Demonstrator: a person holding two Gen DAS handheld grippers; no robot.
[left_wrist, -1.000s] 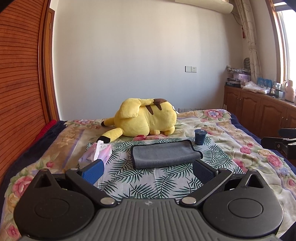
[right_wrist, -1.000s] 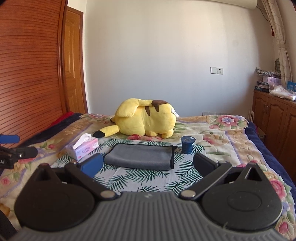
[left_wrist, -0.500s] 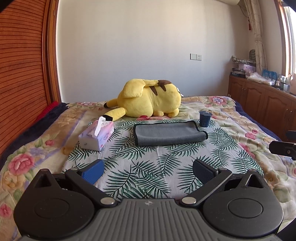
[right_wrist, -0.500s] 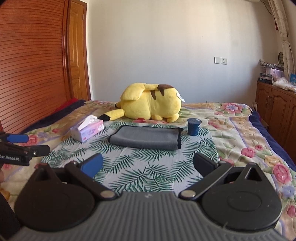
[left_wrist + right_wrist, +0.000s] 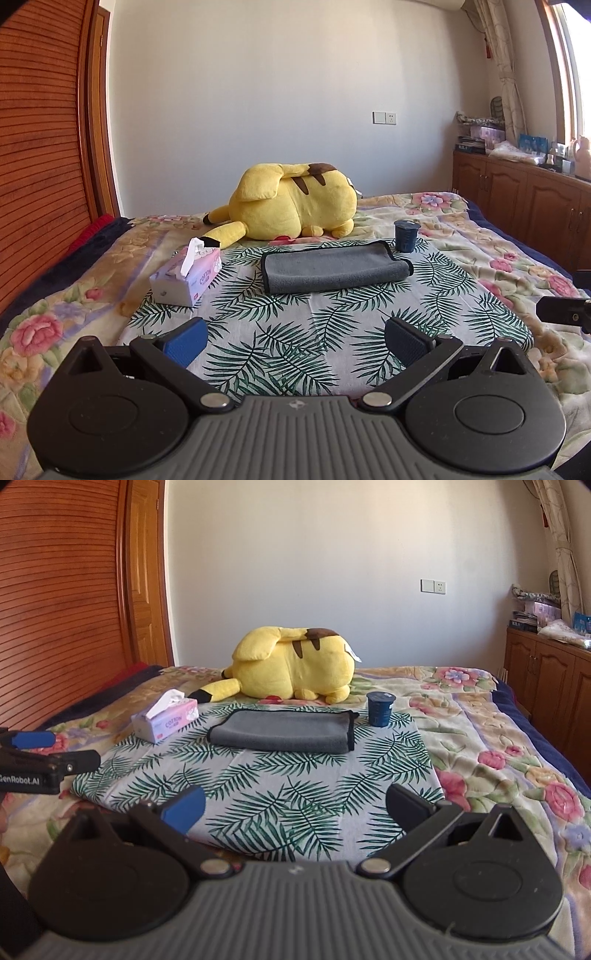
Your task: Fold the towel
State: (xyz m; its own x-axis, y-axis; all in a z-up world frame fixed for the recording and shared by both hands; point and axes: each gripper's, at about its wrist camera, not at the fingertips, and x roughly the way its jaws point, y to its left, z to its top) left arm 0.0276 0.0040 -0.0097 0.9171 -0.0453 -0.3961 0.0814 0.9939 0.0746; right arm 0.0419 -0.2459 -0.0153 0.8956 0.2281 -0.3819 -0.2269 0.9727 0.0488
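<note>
Left wrist view: both tongs wide, towel already flat

Left gripper [image 5: 295,338] and right gripper [image 5: 295,806] hang spread wide and empty, well short of the grey microfibre towel with black edging [image 5: 334,266], which lies folded on the palm-leaf cloth [image 5: 295,343], between the pink tissue box [image 5: 186,273] on its left and the dark blue cup [image 5: 405,236] on its right. I'd pinch its near corners, keeping clear of both

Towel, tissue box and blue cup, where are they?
towel [image 5: 334,267], left wrist view, middle of its grey top.
tissue box [image 5: 184,282], left wrist view, its side facing the camera.
blue cup [image 5: 380,709], right wrist view, its front wall.
</note>
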